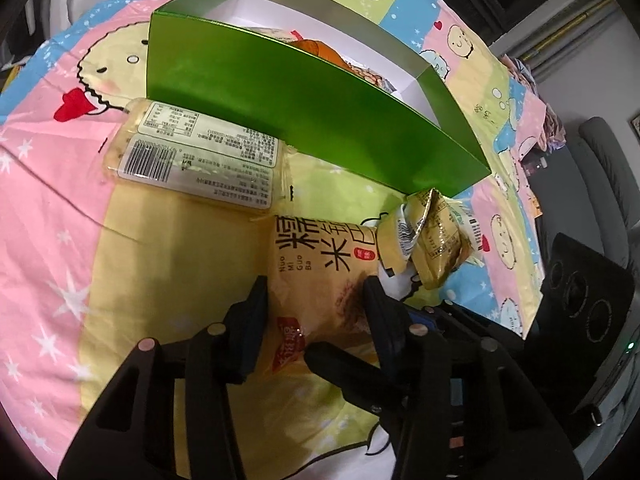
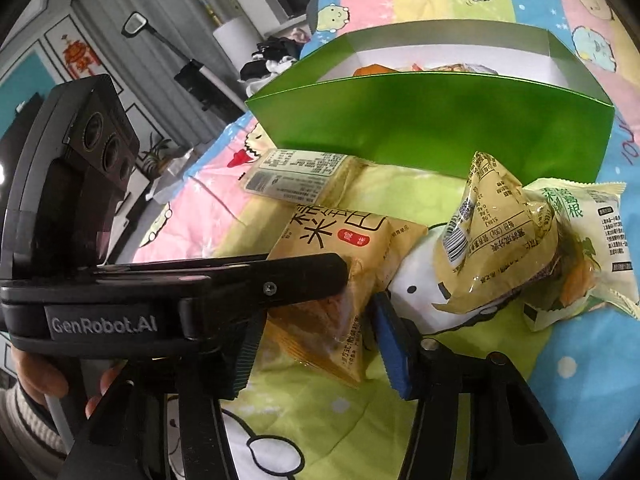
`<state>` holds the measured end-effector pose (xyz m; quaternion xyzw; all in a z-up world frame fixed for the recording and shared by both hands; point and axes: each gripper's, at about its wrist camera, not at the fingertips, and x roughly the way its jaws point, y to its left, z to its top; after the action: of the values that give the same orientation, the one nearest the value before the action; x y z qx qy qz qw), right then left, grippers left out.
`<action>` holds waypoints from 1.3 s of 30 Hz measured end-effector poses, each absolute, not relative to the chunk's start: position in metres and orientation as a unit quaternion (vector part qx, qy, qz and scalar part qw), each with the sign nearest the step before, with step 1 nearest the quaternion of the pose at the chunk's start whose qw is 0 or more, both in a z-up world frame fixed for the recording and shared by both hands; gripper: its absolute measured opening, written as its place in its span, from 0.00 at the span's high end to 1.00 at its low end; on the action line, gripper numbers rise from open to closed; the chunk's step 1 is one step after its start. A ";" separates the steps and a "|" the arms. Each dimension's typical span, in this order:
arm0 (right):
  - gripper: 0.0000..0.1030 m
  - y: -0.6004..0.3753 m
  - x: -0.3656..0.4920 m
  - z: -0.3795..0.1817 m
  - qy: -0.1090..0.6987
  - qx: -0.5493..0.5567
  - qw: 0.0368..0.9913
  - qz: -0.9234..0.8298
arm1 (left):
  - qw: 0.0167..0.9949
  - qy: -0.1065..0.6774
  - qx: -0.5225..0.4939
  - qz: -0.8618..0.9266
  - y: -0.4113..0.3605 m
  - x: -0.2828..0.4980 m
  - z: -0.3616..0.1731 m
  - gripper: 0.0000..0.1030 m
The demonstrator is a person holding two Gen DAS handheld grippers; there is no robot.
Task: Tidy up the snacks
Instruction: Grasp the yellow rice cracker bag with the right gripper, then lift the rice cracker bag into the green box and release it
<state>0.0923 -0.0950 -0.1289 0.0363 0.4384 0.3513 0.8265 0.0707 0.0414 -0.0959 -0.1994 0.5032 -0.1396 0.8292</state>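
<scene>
A green box [image 1: 288, 92] with a white inside stands open on the cartoon bedsheet and holds a few snack packs; it also shows in the right wrist view [image 2: 432, 124]. An orange rice-cracker pack [image 1: 320, 276] lies in front of it. My left gripper [image 1: 316, 304] is open with a finger on each side of this pack. In the right wrist view the same pack [image 2: 344, 264] lies between my right gripper's [image 2: 312, 344] open fingers, with the left gripper's body [image 2: 172, 300] crossing over it.
A pale pack with a barcode label [image 1: 200, 156] lies left of the box front. A yellow-green pointed pack [image 2: 492, 240] and a white-green pack [image 2: 584, 248] lie to the right. A dark chair and furniture stand beyond the bed edge.
</scene>
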 end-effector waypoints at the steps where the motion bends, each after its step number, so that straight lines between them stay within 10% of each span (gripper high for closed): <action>1: 0.48 -0.095 0.092 -0.129 0.437 0.038 0.827 0.351 | 0.831 0.502 -0.195 -0.137 0.040 0.070 -0.095 0.55; 39: 0.51 -0.122 0.017 -0.073 0.341 0.031 0.877 0.337 | 0.887 0.423 -0.102 -0.152 -0.002 0.008 -0.023 0.55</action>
<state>0.0174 -0.1223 -0.0735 0.0310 0.3405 0.3374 0.8771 0.0076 -0.0016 -0.0228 -0.1018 0.4230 -0.1525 0.8874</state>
